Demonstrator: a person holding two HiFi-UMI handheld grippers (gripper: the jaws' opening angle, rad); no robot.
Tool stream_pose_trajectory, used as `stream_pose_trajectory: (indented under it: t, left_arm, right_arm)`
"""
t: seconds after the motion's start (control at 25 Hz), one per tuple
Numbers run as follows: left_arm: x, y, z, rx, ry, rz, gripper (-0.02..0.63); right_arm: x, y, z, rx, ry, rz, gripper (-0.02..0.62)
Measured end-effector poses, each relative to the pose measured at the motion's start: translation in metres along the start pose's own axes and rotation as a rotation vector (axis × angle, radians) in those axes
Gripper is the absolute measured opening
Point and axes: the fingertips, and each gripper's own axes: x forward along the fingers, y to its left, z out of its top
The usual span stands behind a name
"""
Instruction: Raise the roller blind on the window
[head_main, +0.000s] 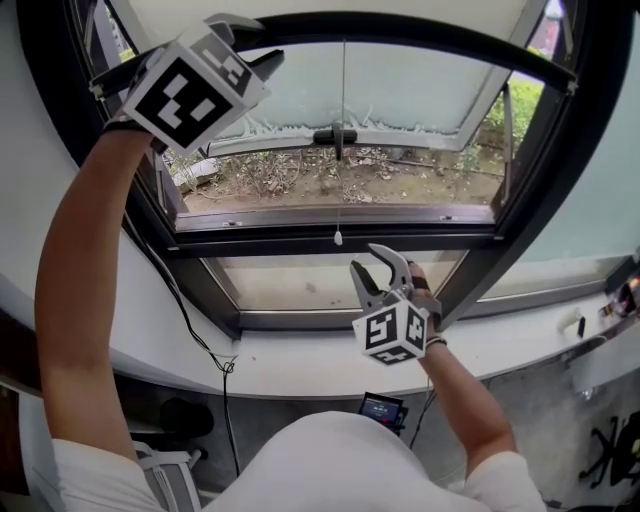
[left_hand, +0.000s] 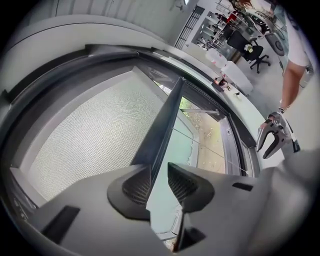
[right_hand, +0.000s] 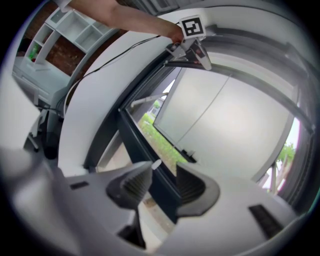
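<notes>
1. One roller blind, pale and translucent, covers only the upper part of the window opening. Its bottom rail sits level, with ground and twigs visible below it.
2. A thin pull cord hangs from the rail's middle and ends in a small white toggle in front of the dark window frame.
3. The right gripper sits just below and beside the toggle with its jaws apart. The toggle lies by one jaw tip, not between the pads, so nothing is gripped.
4. The left gripper is raised at the window's upper left corner, jaws apart on nothing. Only distant frame shows through the gap.
5. Risk: the toggle is small and hangs free, so closing from this spot would likely miss it or nudge it away.
6. Risk: a sideways or jerky pull could roll the fabric up crooked. If the cord slipped from the pads, the blind might snap upward.
7. Risk: the raised left gripper is near the frame and could knock against it.
</notes>
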Motion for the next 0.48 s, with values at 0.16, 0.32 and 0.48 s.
stream_pose_trajectory:
  t: [0.16,0.32,0.48]
  left_arm:
    - [-0.001,0.001,0.001,0.002,-0.002,0.001,0.118]
    - [-0.004,0.008,0.004,0.003,-0.011,0.020,0.118]
    - [-0.007,0.017,0.009,0.002,-0.014,0.033,0.118]
  right_arm:
    - [0.005,0.002,0.002,0.032,-0.007,0.023,0.147]
    - [0.010,0.003,0.005,0.061,-0.011,0.040,0.147]
    - [0.018,0.000,0.010,0.072,-0.011,0.057,0.147]
